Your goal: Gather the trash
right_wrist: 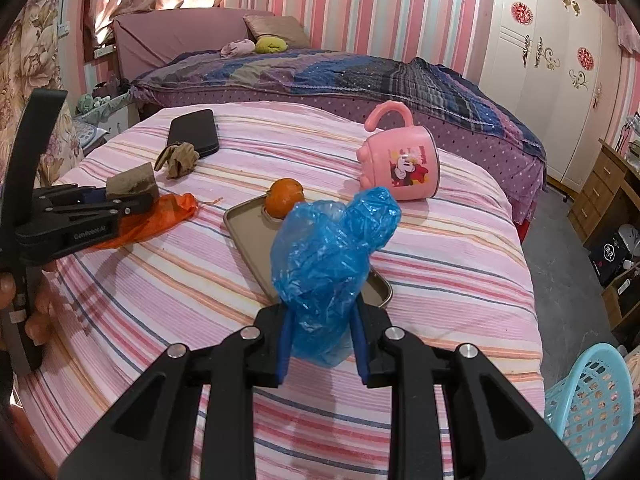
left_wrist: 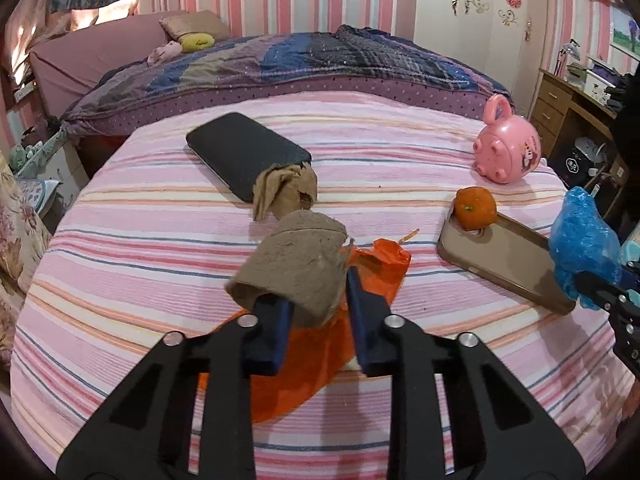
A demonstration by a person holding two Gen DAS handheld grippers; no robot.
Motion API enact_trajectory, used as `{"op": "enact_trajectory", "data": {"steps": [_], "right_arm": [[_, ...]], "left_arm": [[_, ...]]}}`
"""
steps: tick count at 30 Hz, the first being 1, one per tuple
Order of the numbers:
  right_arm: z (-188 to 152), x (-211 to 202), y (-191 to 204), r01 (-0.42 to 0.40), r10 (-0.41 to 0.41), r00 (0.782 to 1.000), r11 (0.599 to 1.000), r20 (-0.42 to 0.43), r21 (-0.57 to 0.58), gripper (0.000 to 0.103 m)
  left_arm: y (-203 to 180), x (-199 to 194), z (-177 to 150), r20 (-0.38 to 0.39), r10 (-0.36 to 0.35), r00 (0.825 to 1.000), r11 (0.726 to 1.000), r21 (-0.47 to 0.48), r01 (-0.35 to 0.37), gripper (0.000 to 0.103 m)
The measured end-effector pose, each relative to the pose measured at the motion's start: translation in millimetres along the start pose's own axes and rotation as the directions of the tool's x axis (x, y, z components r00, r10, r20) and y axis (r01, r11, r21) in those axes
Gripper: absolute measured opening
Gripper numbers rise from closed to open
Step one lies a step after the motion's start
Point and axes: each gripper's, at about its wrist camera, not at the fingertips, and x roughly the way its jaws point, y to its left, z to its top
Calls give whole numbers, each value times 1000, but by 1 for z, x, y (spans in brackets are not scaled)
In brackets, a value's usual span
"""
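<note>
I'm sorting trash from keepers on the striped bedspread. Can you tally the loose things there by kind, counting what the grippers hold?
Plastic bags: 2 (blue bag, orange bag)
Cardboard tubes: 1 (cardboard tube)
Crumpled brown paper: 1 (paper wad)
Phones: 1 (black phone)
Phone cases: 1 (tan phone case)
Oranges: 1 (orange)
Cups: 1 (pink cup)
Total: 8

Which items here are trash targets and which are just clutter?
Job:
- cardboard tube, in left claw
- blue plastic bag, in right claw
- orange plastic bag
- crumpled brown paper
- likely the blue basket

Lying about:
- black phone
- pink mug
- tangerine
- phone case
</note>
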Motion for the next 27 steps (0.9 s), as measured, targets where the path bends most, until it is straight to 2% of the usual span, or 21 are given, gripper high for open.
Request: {"op": "enact_trajectory", "data": {"steps": [11,15,16,17,19,24,27], "right_arm": [[1,-4,-8,4,-5,1000,1000,20,22,26],[3,-7,-10,3,-4,1000,1000,28,24,26],[4,-7,-11,3,-3,1000,1000,29,25,26],[4,-8,-13,3,-3,1000,1000,31,27,26],[4,-8,-15,4,-5,999,1000,32,30,26],[5,-9,-17,3,-4,999,999,33,40,26],[5,-8,-16,3,-4,1000,999,30,37,26]], "left_arm": [[33,-14,-10,-1,57,998,998,-3,-57,23],[44,-21,-11,10,40,999,999,-20,-39,25],[45,-23,-11,12,40,999,999,-23,-39,37],[48,-25,-11,17,52,999,998,-27,-52,59],[54,-30,-12,42,99,994,995,-29,-98,77],[63,-21,-12,7,85,996,994,-72,-84,77],[54,-15,-9,6,89,996,995,-56,-88,77]]}}
